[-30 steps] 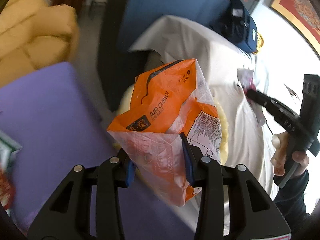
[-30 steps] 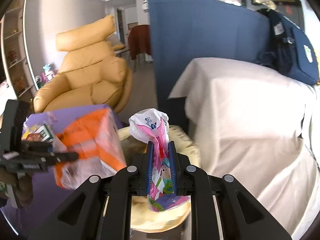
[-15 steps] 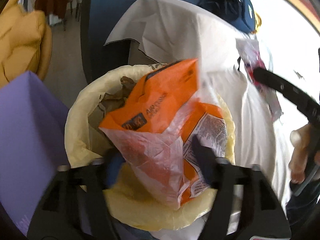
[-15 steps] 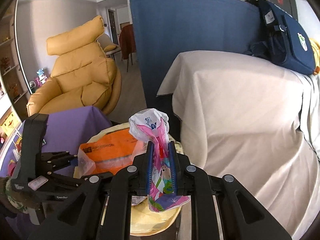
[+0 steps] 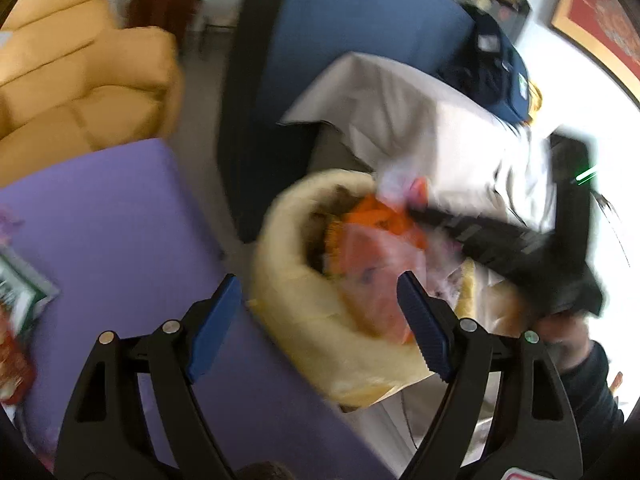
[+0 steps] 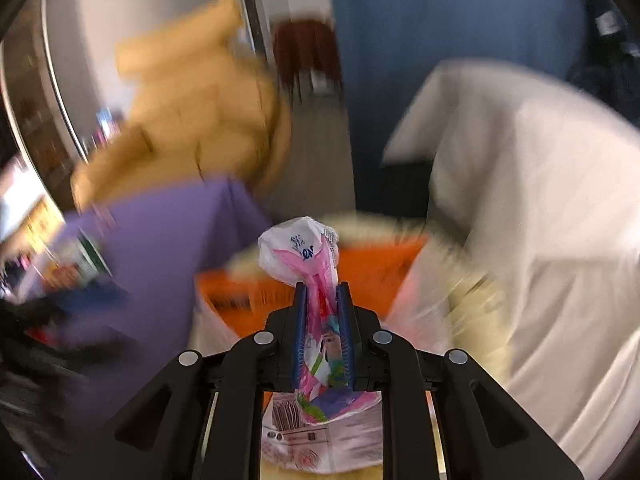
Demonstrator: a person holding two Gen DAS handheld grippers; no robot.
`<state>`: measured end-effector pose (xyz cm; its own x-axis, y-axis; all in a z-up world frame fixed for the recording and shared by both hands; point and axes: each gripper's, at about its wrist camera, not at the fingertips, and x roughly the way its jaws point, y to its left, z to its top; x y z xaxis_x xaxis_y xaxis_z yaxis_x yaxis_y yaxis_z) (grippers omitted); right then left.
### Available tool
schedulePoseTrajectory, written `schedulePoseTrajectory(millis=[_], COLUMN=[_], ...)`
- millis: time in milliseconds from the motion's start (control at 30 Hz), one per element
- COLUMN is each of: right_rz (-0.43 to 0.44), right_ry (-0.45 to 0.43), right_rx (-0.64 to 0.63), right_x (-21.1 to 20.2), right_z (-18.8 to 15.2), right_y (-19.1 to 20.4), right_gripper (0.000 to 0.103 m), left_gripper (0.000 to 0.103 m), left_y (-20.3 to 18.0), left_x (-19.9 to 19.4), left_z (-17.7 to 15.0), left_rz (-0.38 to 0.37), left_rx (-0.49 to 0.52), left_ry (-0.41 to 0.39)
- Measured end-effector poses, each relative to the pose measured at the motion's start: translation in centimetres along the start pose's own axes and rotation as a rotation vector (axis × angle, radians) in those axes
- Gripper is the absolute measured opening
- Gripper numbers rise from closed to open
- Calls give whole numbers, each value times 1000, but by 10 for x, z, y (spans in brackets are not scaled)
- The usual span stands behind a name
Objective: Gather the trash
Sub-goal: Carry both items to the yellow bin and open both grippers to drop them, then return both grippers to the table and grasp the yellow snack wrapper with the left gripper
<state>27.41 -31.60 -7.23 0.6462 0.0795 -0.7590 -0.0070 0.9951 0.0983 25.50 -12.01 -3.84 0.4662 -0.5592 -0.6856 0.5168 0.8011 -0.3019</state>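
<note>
The white sheet point(image 6: 540, 208) drapes a large piece of furniture at the right of both views, with a blue panel point(image 5: 360, 40) standing behind it. A yellow armchair point(image 5: 80, 68) fills the far left. The purple table point(image 5: 112, 220) lies in the near left, its corner just beside the bin.

The bin point(image 5: 292, 304), lined with a pale yellow bag, stands between the table and the sheet. The orange bag point(image 5: 372, 264) lies inside the bin, clear of both blue pads. A dark bag point(image 5: 496, 72) rests on top of the sheeted furniture.

The left gripper point(image 5: 316, 320) hangs over the near rim of the bin. Its jaws have just been opening and now stand wide, with nothing pressed between them; the orange bag sits below and beyond the right pad.

The right gripper point(image 6: 322, 320) is clamped narrowly on the pink wrapper point(image 6: 316, 280), whose crumpled white top stands above the pads and whose printed tail hangs below them. In its own view the wrapper is over the orange bag. In the left view the right gripper point(image 5: 408, 208) reaches in from the right over the bin's far rim; the frame is blurred, so whether the wrapper touches the orange bag cannot be told.

Small packets point(image 5: 20, 300) lie at the table's left edge.
</note>
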Motion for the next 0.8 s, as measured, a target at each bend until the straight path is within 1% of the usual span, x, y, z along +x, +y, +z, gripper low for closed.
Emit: schedulePoseTrajectory(millis=[67, 100, 133, 200, 333, 467, 500, 533, 567, 600, 667, 700, 800], right_rz=[-26, -49, -58, -48, -39, -89, -100, -102, -99, -84, -54, -54, -102], right_ry=[95, 124, 137, 156, 137, 86, 62, 29, 5, -30, -61, -60, -78], right_rx=[-28, -37, -30, 19, 65, 25, 10, -2, -8, -19, -34, -44, -57], right_x=[28, 38, 43, 47, 39, 26, 22, 16, 9, 2, -5, -8, -17], right_z=[-11, -16, -18, -17, -12, -15, -16, -17, -18, -19, -18, -17, -13], right_y=[9, 12, 12, 5, -2, 5, 7, 8, 8, 9, 11, 14, 17], right_gripper=[16, 16, 16, 16, 16, 17, 17, 22, 31, 36, 53, 54, 55], left_gripper=[76, 76, 76, 76, 76, 76, 76, 76, 76, 76, 77, 77, 77], left_y=[17, 23, 29, 42, 58, 70, 72, 74, 75, 75, 76, 78, 86], left_x=[-19, -26, -33, -46, -62, -66, -66, -66, -65, -65, -68, -71, -75], left_z=[-5, -7, -9, -12, -18, -20, -22, -23, -23, -24, -27, -30, -34], left_rz=[19, 26, 37, 49, 65, 74, 74, 77, 82, 83, 83, 79, 72], left_rx=[-38, -51, -64, -86, -117, -147, -152, -156, -156, -145, -127, -127, -147], left_ry=[-35, -47, -60, -84, -120, -142, -142, -142, -141, -140, -144, -147, -128])
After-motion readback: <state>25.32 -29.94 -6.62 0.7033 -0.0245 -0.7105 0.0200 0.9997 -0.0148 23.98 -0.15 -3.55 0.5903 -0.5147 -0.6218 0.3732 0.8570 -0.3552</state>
